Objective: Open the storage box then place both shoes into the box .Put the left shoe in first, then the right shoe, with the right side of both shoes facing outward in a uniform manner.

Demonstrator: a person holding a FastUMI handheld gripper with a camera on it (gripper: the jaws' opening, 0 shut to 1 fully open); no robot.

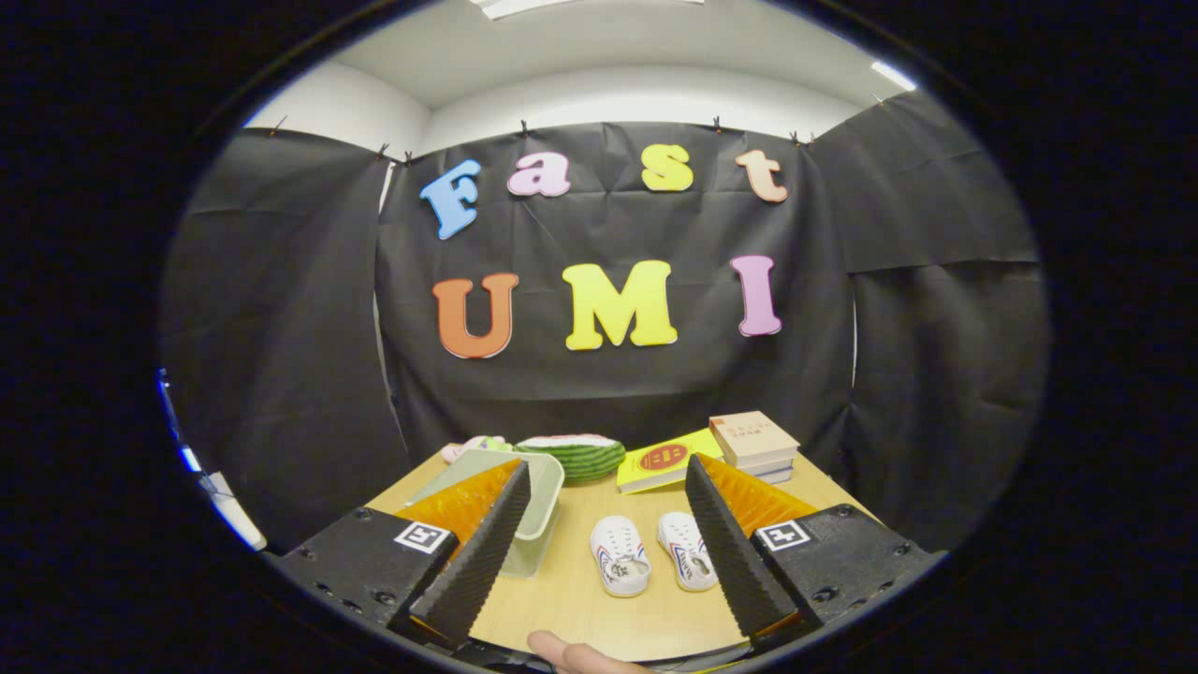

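The tongs (608, 543) hang spread wide above a wooden bench (580, 608), gripping nothing. Between their fingers lie two white shoes (650, 552) side by side. The clear storage box (529, 510), lid on, sits behind the left finger.

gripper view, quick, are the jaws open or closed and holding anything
Gripper: jaws open wide, holding nothing; the two white shoes lie on the table between and just ahead of them.
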